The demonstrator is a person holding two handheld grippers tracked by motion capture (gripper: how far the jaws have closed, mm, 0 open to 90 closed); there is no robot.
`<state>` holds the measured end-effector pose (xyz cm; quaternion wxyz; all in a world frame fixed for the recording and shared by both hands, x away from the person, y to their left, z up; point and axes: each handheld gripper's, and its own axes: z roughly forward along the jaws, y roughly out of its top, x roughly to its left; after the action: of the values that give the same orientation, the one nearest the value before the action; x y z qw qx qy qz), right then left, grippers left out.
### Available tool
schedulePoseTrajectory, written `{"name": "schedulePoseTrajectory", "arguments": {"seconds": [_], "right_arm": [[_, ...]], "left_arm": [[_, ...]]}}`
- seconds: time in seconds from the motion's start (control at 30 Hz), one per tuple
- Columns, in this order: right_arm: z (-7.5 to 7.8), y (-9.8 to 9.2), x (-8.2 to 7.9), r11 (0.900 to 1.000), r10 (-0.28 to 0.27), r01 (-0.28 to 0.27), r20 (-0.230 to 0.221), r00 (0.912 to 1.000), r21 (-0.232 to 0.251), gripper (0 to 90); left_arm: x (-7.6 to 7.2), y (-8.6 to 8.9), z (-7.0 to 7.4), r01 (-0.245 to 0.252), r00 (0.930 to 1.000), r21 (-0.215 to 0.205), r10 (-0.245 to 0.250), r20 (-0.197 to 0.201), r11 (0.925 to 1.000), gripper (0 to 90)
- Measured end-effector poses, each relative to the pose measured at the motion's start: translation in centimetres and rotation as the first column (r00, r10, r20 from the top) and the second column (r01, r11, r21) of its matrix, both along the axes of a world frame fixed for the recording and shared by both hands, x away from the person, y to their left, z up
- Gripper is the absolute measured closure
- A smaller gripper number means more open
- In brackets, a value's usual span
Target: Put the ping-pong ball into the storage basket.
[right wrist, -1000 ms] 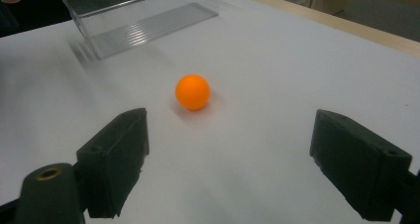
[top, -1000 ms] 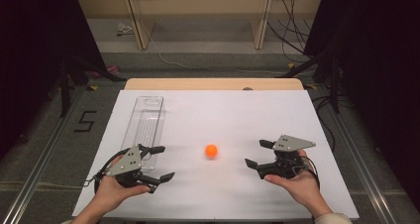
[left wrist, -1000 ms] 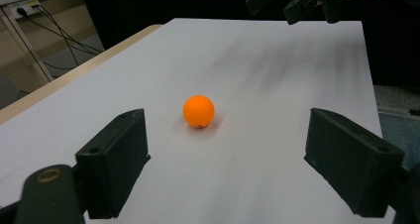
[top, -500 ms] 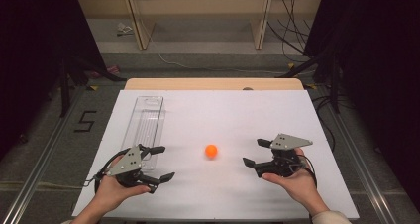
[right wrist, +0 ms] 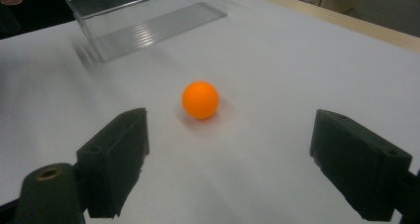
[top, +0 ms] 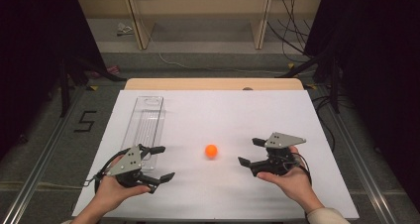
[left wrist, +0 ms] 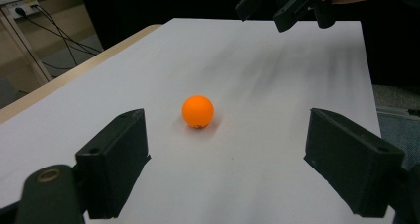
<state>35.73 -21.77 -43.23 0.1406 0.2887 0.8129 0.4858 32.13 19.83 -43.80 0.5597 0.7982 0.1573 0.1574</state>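
Closing In on the Orange Ball

Resting on the white counter (top: 218,115), the orange ball (top: 211,151) sits alone between both hands, touching nothing. Over the last second the right gripper (top: 250,152) has slid left, toward the ball, while the left gripper (top: 161,162) has stayed put beside the near end of the clear tray (top: 146,120). Both grippers are spread wide and empty, each aimed at the ball. That shift suggests the right hand is taking the pickup; it is near now, but not yet around the ball.
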Motion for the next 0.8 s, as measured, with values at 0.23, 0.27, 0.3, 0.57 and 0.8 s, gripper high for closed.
{"name": "schedulePoseTrajectory", "arguments": {"seconds": [0.23,0.27,0.3,0.57,0.8], "right_arm": [[-0.1,0.4,0.2,1.0,0.011,-0.011,-0.004,0.9999,-0.004,16.2],[-0.1,0.5,0.2,1.0,0.011,-0.011,-0.003,0.9999,-0.005,16.2],[-0.1,0.5,0.2,1.0,0.011,-0.011,-0.003,0.9999,-0.005,16.2],[-0.2,1.0,0.4,1.0,0.023,-0.023,-0.006,0.9997,-0.009,16.2],[-0.3,1.5,0.7,0.999,0.034,-0.034,-0.008,0.9994,-0.012,16.2]], "left_arm": [[0.0,0.0,0.0,0.002,1.0,0.0,-0.002,0.001,1.0,16.4],[0.0,0.0,0.0,0.002,1.0,0.0,-0.002,0.001,1.0,16.3],[0.0,0.0,0.0,0.001,1.0,0.001,-0.001,0.002,1.0,16.3],[0.0,0.0,0.0,0.002,1.0,0.001,-0.002,0.002,1.0,16.3],[0.0,0.0,0.0,0.004,1.0,0.002,-0.004,0.002,1.0,16.4]]}}
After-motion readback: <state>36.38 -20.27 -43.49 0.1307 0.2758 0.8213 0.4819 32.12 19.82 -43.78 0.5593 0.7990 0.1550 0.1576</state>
